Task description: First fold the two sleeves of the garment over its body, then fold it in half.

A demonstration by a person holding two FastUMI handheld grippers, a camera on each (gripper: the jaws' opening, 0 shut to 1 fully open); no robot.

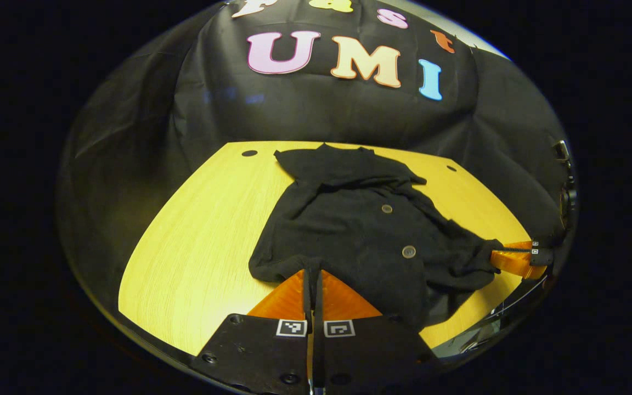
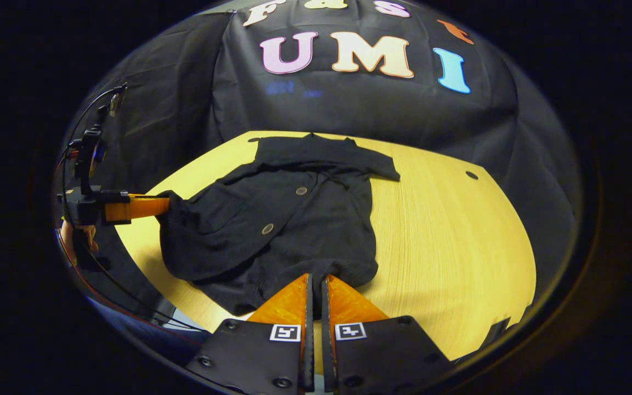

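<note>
1. Left gripper point(image 1: 312, 272): fingers lying nearly closed at the near hem of the black cardigan point(image 1: 360, 230); a thin fold of fabric appearing to be pinched between them.
2. Right gripper point(image 2: 315, 278): fingers likewise drawn almost together on the hem; in the left gripper view it point(image 1: 505, 258) is biting the hem's far right end.
3. Cardigan lying ahead of both grippers on the yellow table point(image 2: 447, 236), rumpled, two buttons point(image 1: 408, 252) showing; one sleeve point(image 2: 349, 159) lying across the chest farther off.
4. Black cloth wall point(image 1: 321, 115) hanging beyond the table.
</note>
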